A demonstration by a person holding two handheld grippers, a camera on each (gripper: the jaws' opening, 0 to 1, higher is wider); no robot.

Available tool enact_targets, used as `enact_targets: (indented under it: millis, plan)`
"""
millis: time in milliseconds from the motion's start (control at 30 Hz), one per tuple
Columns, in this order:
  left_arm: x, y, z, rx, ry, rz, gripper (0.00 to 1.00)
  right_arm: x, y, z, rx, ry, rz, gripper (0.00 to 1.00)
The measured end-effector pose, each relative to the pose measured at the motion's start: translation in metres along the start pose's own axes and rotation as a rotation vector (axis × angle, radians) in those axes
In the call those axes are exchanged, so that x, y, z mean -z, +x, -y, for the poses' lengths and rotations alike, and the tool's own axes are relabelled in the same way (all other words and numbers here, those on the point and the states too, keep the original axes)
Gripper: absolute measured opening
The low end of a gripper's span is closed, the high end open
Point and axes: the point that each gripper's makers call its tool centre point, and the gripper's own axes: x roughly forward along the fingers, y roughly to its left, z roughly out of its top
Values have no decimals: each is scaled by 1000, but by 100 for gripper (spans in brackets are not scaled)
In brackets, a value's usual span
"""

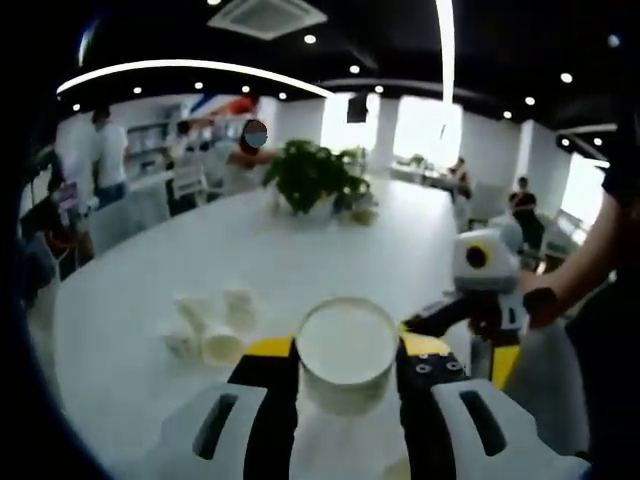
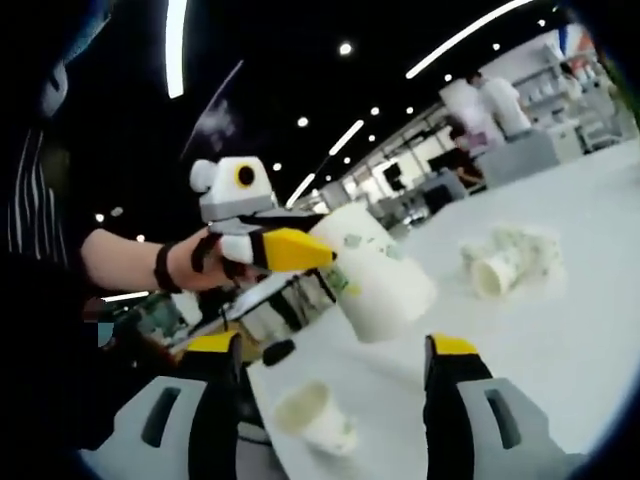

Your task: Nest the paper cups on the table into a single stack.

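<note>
1. bright open office all round: a dark ceiling with long light strips, tall windows at the far side, and people standing and sitting beyond the furniture.
2. white counter (image 1: 300,250) fills the middle of the left gripper view and runs away to the far wall; in the right gripper view it shows as the pale surface under everything (image 2: 590,300).
3. a leafy potted plant (image 1: 310,175) stands on the far part of the counter, well apart from the cups.
4. left claw (image 1: 348,375) is clenched on a held paper cup (image 1: 348,350), a jaw pressed to each side, the cup's open mouth facing the camera; from the right gripper view the same claw (image 2: 335,260) comes in from the left, held by a person's hand (image 2: 195,265), with the cup (image 2: 375,280) tilted above the counter.
5. right claw (image 2: 330,380) is released, jaws wide apart with nothing between them; it shows at the right of the left gripper view (image 1: 460,315).
6. a loose cluster of paper cups (image 1: 210,325) lies on the counter, some tipped on their sides, touching one another (image 2: 510,260).
7. one single cup (image 2: 315,415) lies on its side near the right claw, apart from the cluster.
</note>
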Motion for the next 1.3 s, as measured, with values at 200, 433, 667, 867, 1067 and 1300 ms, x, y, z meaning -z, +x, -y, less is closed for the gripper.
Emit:
enact_targets:
  millis: [200,433,667,867,1067,1300]
  plan:
    - [4,-1,9,23,10,-4,36,-2,-2,-7,-49,38,34,66]
    - [6,-6,14,39,-9,10,36,-5,-8,-8,-69,66,58,59]
    - [11,-10,17,53,-13,11,36,-15,-13,-8,-78,91,107,55]
    - [15,-18,23,71,-21,23,36,-19,-17,-12,-105,101,117,47]
    - [19,-25,30,81,-32,42,36,-28,-23,-16,-132,102,133,40]
    - [30,-29,39,103,-50,59,36,-39,-24,-25,-188,113,127,27]
